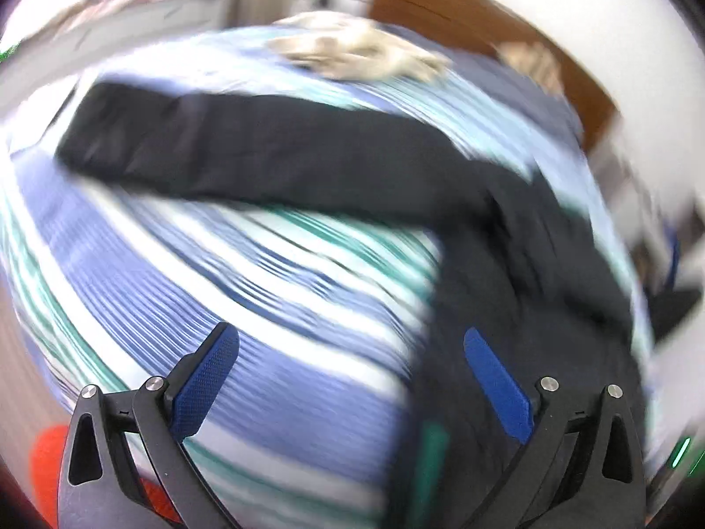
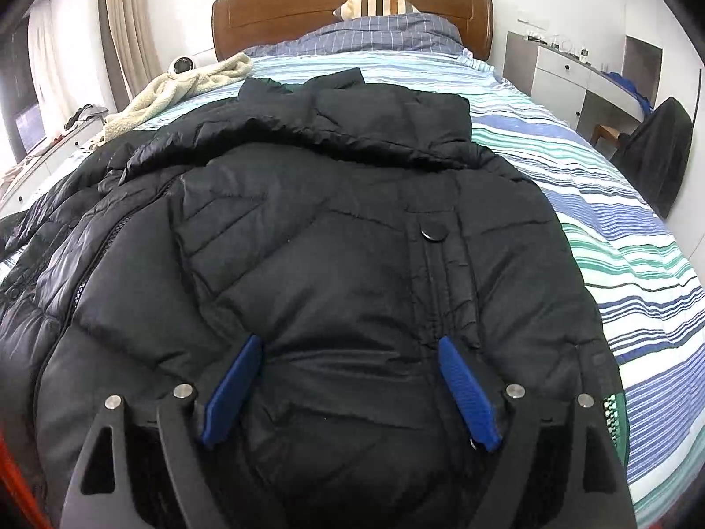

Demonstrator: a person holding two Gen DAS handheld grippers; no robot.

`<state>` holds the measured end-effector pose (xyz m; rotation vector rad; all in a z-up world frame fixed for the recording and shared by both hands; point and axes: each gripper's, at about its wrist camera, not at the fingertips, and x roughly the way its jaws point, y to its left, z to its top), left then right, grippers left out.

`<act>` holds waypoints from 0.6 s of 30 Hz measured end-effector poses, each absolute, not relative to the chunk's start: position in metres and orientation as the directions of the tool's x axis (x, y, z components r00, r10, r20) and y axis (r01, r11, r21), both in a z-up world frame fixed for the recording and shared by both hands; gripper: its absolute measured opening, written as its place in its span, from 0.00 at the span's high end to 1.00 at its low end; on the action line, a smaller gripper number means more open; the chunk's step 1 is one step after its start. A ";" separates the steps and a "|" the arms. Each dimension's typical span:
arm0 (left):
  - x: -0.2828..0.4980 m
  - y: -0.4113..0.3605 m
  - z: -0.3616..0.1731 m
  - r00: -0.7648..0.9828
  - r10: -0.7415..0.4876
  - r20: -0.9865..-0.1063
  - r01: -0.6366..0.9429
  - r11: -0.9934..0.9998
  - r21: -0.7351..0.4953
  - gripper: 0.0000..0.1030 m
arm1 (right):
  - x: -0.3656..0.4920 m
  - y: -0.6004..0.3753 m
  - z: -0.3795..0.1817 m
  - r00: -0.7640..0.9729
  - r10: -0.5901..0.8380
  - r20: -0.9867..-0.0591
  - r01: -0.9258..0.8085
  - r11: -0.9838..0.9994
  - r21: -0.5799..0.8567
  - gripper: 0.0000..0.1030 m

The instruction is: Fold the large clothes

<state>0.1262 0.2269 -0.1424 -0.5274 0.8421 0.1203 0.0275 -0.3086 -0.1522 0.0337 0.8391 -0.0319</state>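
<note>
both fingers (image 2: 469,390) spread wide over the black puffer jacket (image 2: 335,238), one sleeve (image 1: 246,150) outstretched.

I see a black puffer jacket (image 2: 335,264) on my blue, white and green striped bedsheet (image 2: 617,238), with a cream fleece (image 2: 176,88) and a brown headboard (image 2: 282,13).

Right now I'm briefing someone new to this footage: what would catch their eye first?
A big black puffer jacket fills the middle of the striped bed, collar toward the wooden headboard. In the left view one sleeve stretches across the stripes. A cream fleece lies at the bed's far left edge.
</note>
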 end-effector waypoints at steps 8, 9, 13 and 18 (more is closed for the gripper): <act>0.200 0.339 -0.186 0.678 -0.074 -0.731 -0.572 0.571 -0.588 0.01 | 0.033 -0.307 -0.156 0.672 -0.014 -0.740 0.040 0.999 0.018 0.18; 0.209 0.344 -0.182 0.676 -0.046 -0.736 -0.591 0.564 -0.577 0.01 | 0.033 -0.307 -0.157 0.674 -0.014 -0.739 0.040 0.999 0.017 0.18; 0.226 0.358 -0.173 0.614 0.091 -0.784 -0.676 0.575 -0.462 0.94 | 0.032 -0.306 -0.158 0.684 -0.018 -0.729 0.039 0.999 0.012 0.18; 0.233 0.334 -0.117 0.640 0.213 -0.738 -0.591 0.750 -0.297 0.96 | 0.031 -0.304 -0.161 0.707 -0.022 -0.707 0.040 0.999 0.009 0.18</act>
